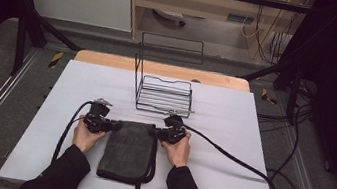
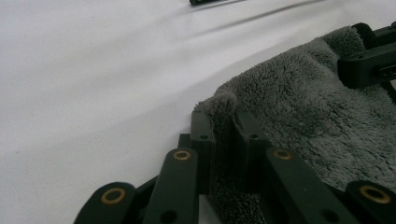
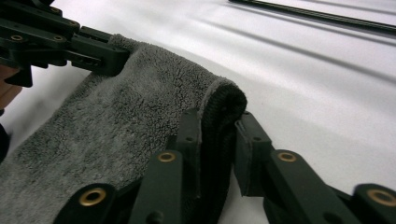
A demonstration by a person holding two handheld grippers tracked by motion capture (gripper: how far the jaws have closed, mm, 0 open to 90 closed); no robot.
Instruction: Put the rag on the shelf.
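My left gripper [image 2: 223, 140] and right gripper [image 3: 218, 140] each pinch a far corner of the grey towel [image 1: 129, 149] lying folded on the white table [image 1: 231, 134]. Grasp step done; next, I judge, lift both corners together, evenly.

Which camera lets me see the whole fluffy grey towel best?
The high view: the whole folded grey towel lies on the white table, one far corner in each gripper. The left gripper view shows just one pinched corner and some fluffy surface; the right gripper view shows the other.
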